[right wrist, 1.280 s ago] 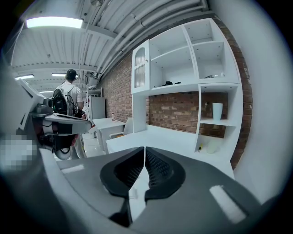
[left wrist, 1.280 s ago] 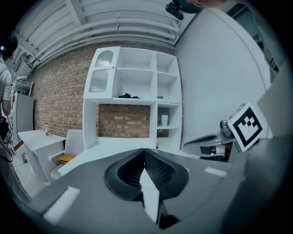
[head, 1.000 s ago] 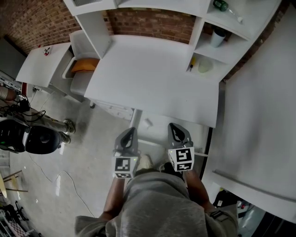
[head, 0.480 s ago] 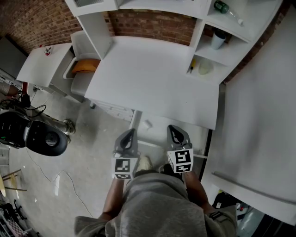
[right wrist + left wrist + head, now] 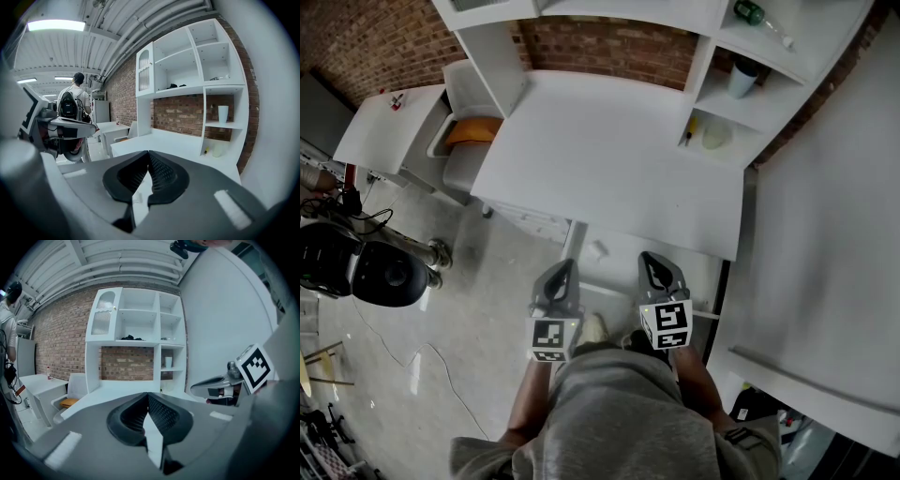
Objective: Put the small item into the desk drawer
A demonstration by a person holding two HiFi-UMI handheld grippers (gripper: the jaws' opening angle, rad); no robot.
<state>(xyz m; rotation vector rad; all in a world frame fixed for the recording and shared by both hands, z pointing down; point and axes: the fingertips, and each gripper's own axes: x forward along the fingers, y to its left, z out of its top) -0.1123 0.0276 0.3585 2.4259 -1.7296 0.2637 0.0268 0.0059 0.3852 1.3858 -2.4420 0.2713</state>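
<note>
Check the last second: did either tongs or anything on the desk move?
Only the person at the left edge shifted slightly. The left tongs and right tongs stayed where they were in front of the desk, shut and empty. Nothing was taken hold of or let go.

The white desk (image 5: pixel 609 159) carries a shelf unit (image 5: pixel 769 108) holding a white cup (image 5: pixel 741 77).

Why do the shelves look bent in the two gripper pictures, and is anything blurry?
Left gripper view: the wide lens bows the shelf unit and blackens the corners; the near jaws look soft. Right gripper view: same bowing, and the ceiling lamp burns out white. Head view: even light, the desk sharp.
</note>
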